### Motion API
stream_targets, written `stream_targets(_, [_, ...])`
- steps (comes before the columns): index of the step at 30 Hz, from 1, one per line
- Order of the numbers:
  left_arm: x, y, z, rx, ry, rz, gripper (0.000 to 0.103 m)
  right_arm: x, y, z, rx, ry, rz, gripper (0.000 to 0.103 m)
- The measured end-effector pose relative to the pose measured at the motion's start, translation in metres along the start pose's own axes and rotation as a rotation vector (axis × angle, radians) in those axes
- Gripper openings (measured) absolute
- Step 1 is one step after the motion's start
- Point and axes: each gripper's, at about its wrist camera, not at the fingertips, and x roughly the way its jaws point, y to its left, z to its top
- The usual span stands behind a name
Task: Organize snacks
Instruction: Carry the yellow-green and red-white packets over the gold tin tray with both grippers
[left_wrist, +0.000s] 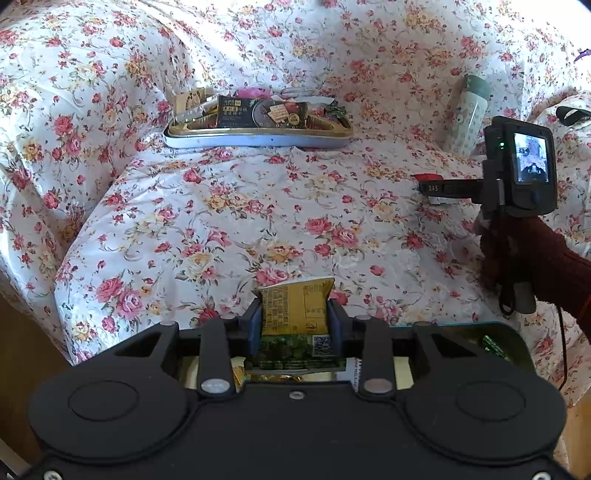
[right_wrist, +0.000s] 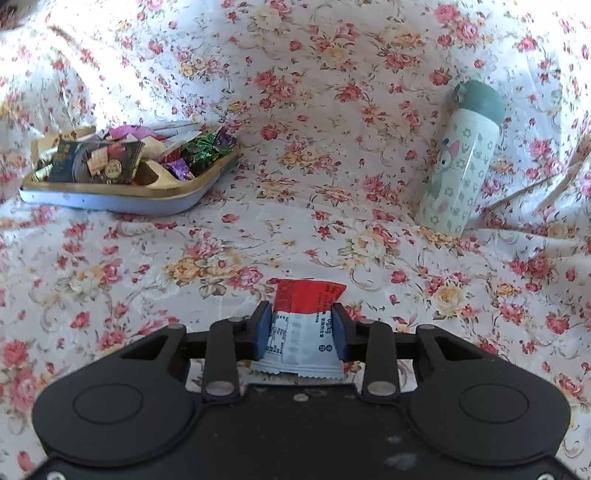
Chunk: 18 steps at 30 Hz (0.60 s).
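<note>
Left gripper (left_wrist: 295, 325) nearest the lens, blue pads pinching a yellow-and-green snack packet (left_wrist: 293, 314) at mid-body, top end sticking out past the tips so it could be set down end first. Below it a dark tin (left_wrist: 513, 339) with more wrapped sweets, likely the source.

Floral cloth (left_wrist: 258, 206) covers everything, so loose snacks would be hard to spot; hence probably the containers. Blue-rimmed tray (right_wrist: 122, 203) sits far left, already heaped with packets and foil candies; judged drop-off. Green-capped bottle (right_wrist: 461, 162) leans at right, clear of the path.

Right gripper (right_wrist: 303, 332) pinches a red-and-white sachet (right_wrist: 306, 321) crosswise, low over the cloth, well apart from the tray.
</note>
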Motion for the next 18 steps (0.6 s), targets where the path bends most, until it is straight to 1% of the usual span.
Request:
stream_targets(3, [-0.004,0.000,0.001,0.002,-0.008,-0.001,0.044,-0.009,-0.011,0.003,0.062,-0.004,0.009,0.035])
stream_targets(9, [-0.014,0.002,0.006,-0.015,-0.009,-0.021,0.044,-0.047,-0.040,0.012,0.273,-0.023,0.081,0.035])
stream_targets(14, [-0.026,0.006,0.011,-0.033,0.017,-0.055,0.044,-0.098,-0.049,0.012,0.392,-0.047,0.163,0.036])
stream_targets(18, [-0.033,0.008,0.013,-0.063,0.053,-0.106,0.044,-0.144,-0.042,0.002,0.424,-0.057,0.203,0.036])
